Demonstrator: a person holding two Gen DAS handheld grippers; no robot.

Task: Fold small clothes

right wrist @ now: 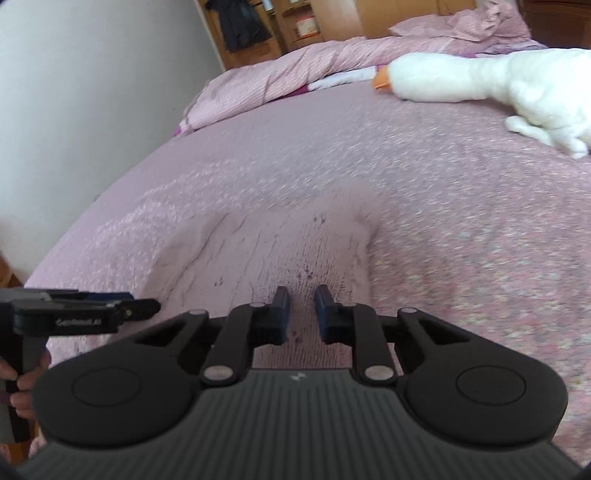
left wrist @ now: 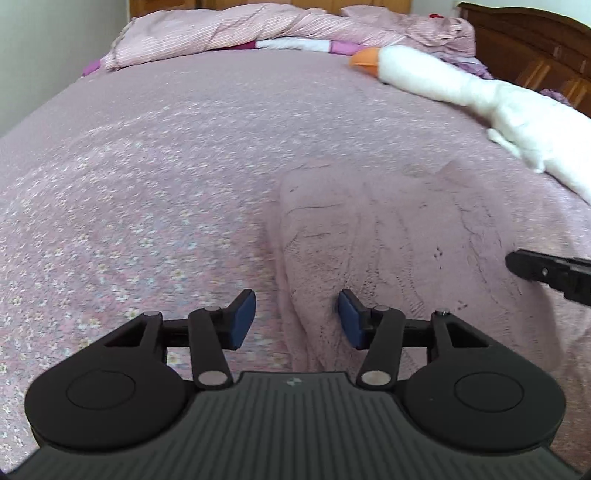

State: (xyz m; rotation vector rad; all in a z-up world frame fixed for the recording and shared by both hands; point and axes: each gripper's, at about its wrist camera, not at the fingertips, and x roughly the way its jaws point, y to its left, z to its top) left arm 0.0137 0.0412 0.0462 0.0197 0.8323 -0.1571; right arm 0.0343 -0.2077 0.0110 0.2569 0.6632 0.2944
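Left gripper (left wrist: 296, 318): held low over the bed, pointing toward 12 o'clock, its blue-padded fingers (left wrist: 243, 317) spread wide and gripping nothing. The left edge of the garment lies in the gap between them; whether the pads touch the cloth cannot be told.

Right gripper (right wrist: 302, 311): also low and level, jaws parted by a narrower gap, nothing clamped. It sits directly over the near part of the garment. In the left wrist view its tip enters at 3 o'clock.

In the right wrist view the left gripper appears at 9 o'clock, a hand (right wrist: 22, 384) wrapped round its handle.

Task item: a small dusty-pink knitted garment (left wrist: 399, 251) lies flat on the pink floral bedspread (left wrist: 147, 184), at the near right of the bed. Ribbed texture, scattered dark specks, faint creases. Outline blurred.

Also present: a white plush goose with orange beak (left wrist: 443, 81) at 1 o'clock, and a crumpled pink striped quilt (left wrist: 258, 29) at 12 o'clock.
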